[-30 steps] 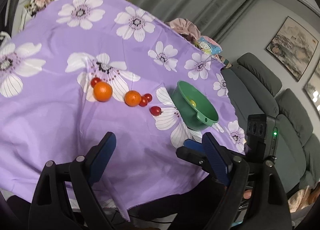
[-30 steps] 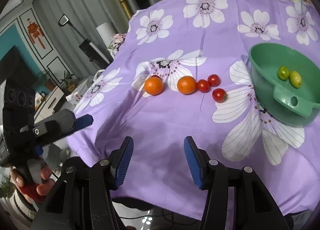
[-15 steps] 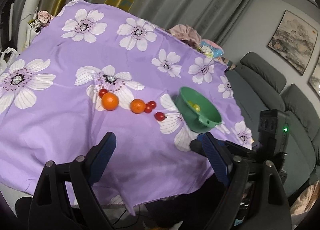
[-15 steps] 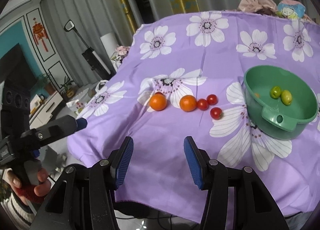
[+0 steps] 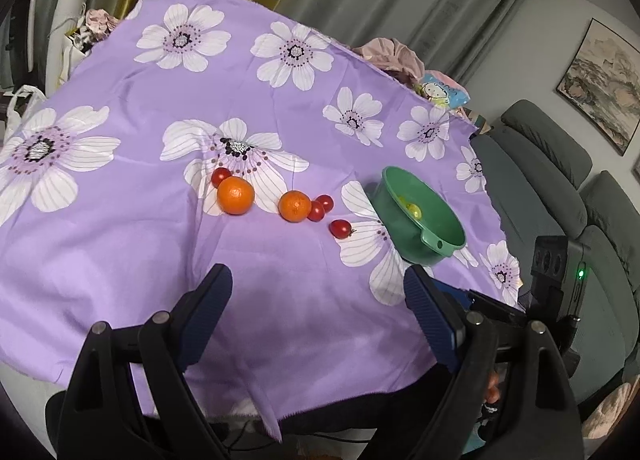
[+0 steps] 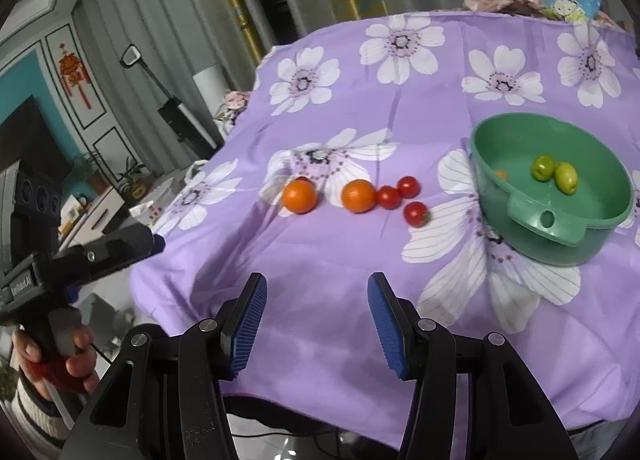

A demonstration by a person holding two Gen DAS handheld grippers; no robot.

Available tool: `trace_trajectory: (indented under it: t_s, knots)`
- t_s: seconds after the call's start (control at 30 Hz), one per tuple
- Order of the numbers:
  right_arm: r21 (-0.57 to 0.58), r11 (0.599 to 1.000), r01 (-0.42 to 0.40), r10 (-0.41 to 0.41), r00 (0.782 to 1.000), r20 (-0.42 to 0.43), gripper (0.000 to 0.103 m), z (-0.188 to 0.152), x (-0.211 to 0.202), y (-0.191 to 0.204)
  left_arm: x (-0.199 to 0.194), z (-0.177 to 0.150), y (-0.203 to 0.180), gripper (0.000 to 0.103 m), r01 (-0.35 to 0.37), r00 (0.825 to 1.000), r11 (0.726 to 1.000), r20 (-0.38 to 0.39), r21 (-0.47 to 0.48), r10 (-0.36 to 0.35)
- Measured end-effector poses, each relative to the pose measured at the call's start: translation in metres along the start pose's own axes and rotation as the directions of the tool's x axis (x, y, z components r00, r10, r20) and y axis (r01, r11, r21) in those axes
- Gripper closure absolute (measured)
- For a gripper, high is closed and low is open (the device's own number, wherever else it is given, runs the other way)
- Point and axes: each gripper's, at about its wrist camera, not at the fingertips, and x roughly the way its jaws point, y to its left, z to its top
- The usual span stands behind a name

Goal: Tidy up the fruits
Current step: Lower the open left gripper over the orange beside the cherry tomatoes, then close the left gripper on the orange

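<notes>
Two oranges (image 5: 235,195) (image 5: 295,205) and several cherry tomatoes (image 5: 340,228) lie in a row on the purple flowered tablecloth (image 5: 120,244). A green bowl (image 5: 434,240) to their right holds two small green fruits (image 6: 554,173). The oranges (image 6: 299,197) (image 6: 358,195), tomatoes (image 6: 415,213) and bowl (image 6: 568,248) also show in the right wrist view. My left gripper (image 5: 318,316) is open and empty over the table's near edge. My right gripper (image 6: 316,324) is open and empty, also near the front edge.
A grey sofa (image 5: 560,163) stands right of the table. Pink cloth and a cartoon-print bag (image 5: 440,87) sit at the far table edge. Curtains hang behind. A TV cabinet and plants (image 6: 100,187) are on the left.
Both grippers have pulled back and up from the table, so the fruit and bowl look smaller and farther. Nothing on the table has moved.
</notes>
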Motion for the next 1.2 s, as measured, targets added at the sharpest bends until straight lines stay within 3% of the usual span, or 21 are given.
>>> trace_trajectory:
  t_s: [0.43, 0.8, 1.2]
  knots:
    - [0.026, 0.998, 0.062, -0.060, 0.995, -0.084, 0.050, 0.029, 0.047, -0.024, 0.065, 0.032, 0.010, 0.017, 0.002, 0.992, 0.998, -0.127, 0.069, 0.007]
    - [-0.024, 0.999, 0.044, -0.046, 0.995, -0.084, 0.050, 0.064, 0.075, -0.021, 0.096, 0.086, -0.008, 0.018, 0.053, 0.989, 0.987, -0.146, 0.152, -0.030]
    - [-0.017, 1.000, 0.020, -0.022, 0.988, -0.156, 0.050, 0.071, 0.110, -0.027, 0.147, 0.085, 0.004, 0.029, 0.024, 0.967, 0.981, -0.252, 0.192, 0.026]
